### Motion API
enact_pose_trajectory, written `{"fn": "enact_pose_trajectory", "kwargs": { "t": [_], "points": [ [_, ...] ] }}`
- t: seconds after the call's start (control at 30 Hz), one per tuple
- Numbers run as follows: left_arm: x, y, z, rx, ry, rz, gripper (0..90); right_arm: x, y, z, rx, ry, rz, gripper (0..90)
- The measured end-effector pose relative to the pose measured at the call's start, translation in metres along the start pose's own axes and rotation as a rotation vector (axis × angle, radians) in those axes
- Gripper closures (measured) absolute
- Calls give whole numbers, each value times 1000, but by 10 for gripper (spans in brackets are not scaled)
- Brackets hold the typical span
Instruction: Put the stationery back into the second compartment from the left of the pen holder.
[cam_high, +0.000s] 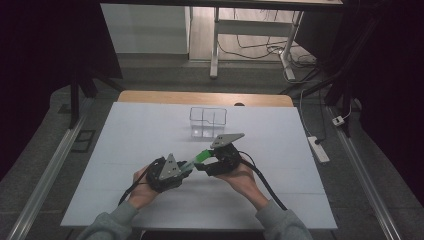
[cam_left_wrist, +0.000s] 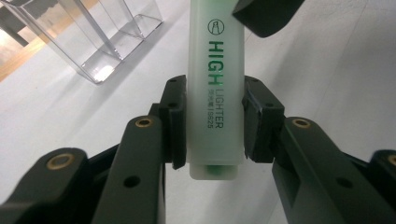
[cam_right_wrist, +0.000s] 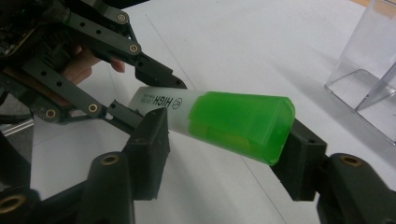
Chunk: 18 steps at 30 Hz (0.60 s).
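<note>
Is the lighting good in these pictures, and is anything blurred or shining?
High view: dim, dark edges, highlighter small. Left gripper view: bright, print on the barrel sharp, glare on the clear organizer. Right gripper view: green cap slightly soft, near jaws blurred.

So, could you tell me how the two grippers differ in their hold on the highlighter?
The left gripper is shut on the highlighter, pads pressed on its pale barrel; the right gripper's jaws stand around the green cap, not plainly clamped. The left takes the tail end, the right the cap end. Both are above the table.

Bare table (cam_high: 125, 150) all round; only the clear organiser (cam_high: 208, 121) stands just beyond the hands
</note>
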<state>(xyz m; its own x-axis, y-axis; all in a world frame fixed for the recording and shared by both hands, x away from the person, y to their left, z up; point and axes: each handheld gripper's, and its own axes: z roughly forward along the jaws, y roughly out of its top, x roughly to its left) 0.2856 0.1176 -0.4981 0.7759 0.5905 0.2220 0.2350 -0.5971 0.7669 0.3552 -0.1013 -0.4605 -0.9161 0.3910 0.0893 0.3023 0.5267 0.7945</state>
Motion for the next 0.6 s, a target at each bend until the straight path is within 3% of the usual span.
{"fn": "enact_pose_trajectory", "kwargs": {
  "t": [0.27, 0.43, 0.6],
  "points": [
    [-4, 0, 10, 52, 1, 10, 646, 2, 1, 0, -21, 29, 21, 549],
    [-5, 1, 14, 59, 3, 7, 643, 3, 3, -4, -55, 99, 37, 683],
    [-3, 0, 13, 58, 0, -3, 628, 8, 4, -4, -63, 93, 5, 714]
  ]
}}
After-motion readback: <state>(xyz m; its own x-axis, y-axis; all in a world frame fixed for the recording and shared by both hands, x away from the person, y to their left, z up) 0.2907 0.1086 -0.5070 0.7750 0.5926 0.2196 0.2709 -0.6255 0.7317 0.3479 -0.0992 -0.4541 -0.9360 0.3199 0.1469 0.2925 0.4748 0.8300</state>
